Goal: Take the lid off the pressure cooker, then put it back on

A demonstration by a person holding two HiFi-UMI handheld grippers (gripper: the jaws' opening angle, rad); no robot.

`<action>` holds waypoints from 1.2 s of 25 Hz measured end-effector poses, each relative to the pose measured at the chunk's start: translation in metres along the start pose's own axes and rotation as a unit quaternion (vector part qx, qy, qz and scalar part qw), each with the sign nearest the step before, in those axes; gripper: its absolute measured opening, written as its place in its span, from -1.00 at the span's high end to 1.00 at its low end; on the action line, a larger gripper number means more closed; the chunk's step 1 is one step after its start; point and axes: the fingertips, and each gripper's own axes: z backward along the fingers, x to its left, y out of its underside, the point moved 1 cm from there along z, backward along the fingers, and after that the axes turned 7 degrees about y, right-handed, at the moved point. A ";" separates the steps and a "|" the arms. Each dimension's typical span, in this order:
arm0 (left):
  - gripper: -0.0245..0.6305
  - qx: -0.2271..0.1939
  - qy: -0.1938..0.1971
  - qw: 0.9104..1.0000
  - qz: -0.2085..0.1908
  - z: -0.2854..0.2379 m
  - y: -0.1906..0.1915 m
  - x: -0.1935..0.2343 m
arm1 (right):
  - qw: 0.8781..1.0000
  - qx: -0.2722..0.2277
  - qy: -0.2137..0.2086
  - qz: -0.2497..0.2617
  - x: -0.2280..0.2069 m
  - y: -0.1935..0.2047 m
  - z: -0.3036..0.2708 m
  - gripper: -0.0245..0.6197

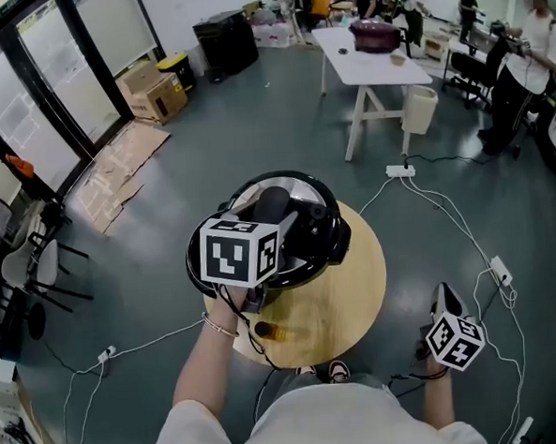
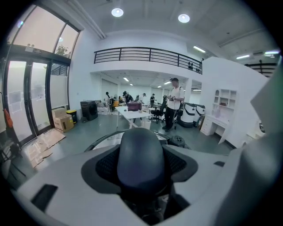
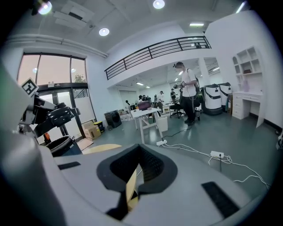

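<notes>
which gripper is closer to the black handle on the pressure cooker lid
Left. The left gripper is clamped on the black rounded lid handle; the right gripper hangs beyond the round wooden table, off its right edge, apart from the handle.

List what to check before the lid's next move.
1. Left tongs closed on the lid handle: ok.
2. Lid clear of the pot: ok; the right gripper view seems to show it raised above the rim.
3. Right tongs together, empty, off to the side of the round table: ok.
4. Pot steadied by anything: not ok, nothing holds it.
5. Lid level: cannot tell.
</notes>
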 end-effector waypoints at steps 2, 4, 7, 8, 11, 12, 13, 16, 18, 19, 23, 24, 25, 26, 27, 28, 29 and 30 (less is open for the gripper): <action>0.09 -0.002 0.015 1.000 -0.003 -0.010 -0.003 -0.015 | 1.000 -0.002 0.008 -0.004 -0.010 -0.001 0.003 0.92; 0.09 -0.002 0.030 0.999 -0.011 -0.021 -0.007 -0.031 | 1.000 -0.005 0.016 -0.008 -0.020 -0.003 0.005 0.92; 0.09 0.003 0.049 0.999 -0.024 -0.039 -0.009 -0.055 | 0.999 -0.009 0.029 -0.014 -0.035 -0.005 0.010 0.92; 0.09 0.004 0.055 0.998 -0.026 -0.045 -0.008 -0.062 | 0.999 -0.010 0.033 -0.016 -0.040 -0.005 0.012 0.92; 0.09 0.011 0.072 0.997 -0.027 -0.060 -0.003 -0.078 | 0.998 -0.011 0.050 -0.019 -0.057 -0.004 0.020 0.92; 0.09 0.014 0.075 0.997 -0.028 -0.065 -0.001 -0.083 | 0.998 -0.011 0.056 -0.022 -0.063 -0.004 0.023 0.92; 0.09 0.016 0.077 0.996 -0.030 -0.069 0.002 -0.087 | 0.998 -0.010 0.063 -0.024 -0.069 -0.003 0.026 0.92; 0.09 0.023 0.077 0.996 -0.035 -0.085 0.011 -0.099 | 0.996 -0.007 0.080 -0.031 -0.087 0.002 0.034 0.92; 0.09 0.030 0.081 0.996 -0.031 -0.095 0.019 -0.106 | 0.996 -0.002 0.088 -0.034 -0.097 0.006 0.038 0.92; 0.09 0.034 0.084 0.995 -0.027 -0.099 0.023 -0.110 | 0.995 0.001 0.092 -0.035 -0.101 0.008 0.039 0.92; 0.09 0.046 0.093 0.994 -0.020 -0.110 0.042 -0.124 | 0.994 0.009 0.102 -0.037 -0.115 0.014 0.044 0.92; 0.09 0.049 0.091 0.994 -0.019 -0.113 0.047 -0.126 | 0.994 0.009 0.103 -0.036 -0.118 0.014 0.045 0.92; 0.09 0.051 0.088 0.995 -0.018 -0.116 0.052 -0.127 | 0.994 0.010 0.101 -0.034 -0.119 0.014 0.045 0.92; 0.09 0.054 0.086 0.995 -0.016 -0.119 0.057 -0.127 | 0.994 0.009 0.100 -0.032 -0.120 0.014 0.043 0.92; 0.09 0.056 0.084 0.995 -0.013 -0.122 0.061 -0.126 | 0.995 0.008 0.098 -0.029 -0.120 0.013 0.042 0.92; 0.09 0.058 0.082 0.995 -0.010 -0.125 0.065 -0.126 | 0.995 0.008 0.098 -0.027 -0.120 0.012 0.039 0.92; 0.09 0.062 0.082 0.995 -0.006 -0.128 0.071 -0.125 | 0.995 0.011 0.098 -0.024 -0.121 0.013 0.038 0.92; 0.09 0.067 0.081 0.995 -0.002 -0.131 0.079 -0.125 | 0.995 0.015 0.099 -0.021 -0.122 0.015 0.037 0.92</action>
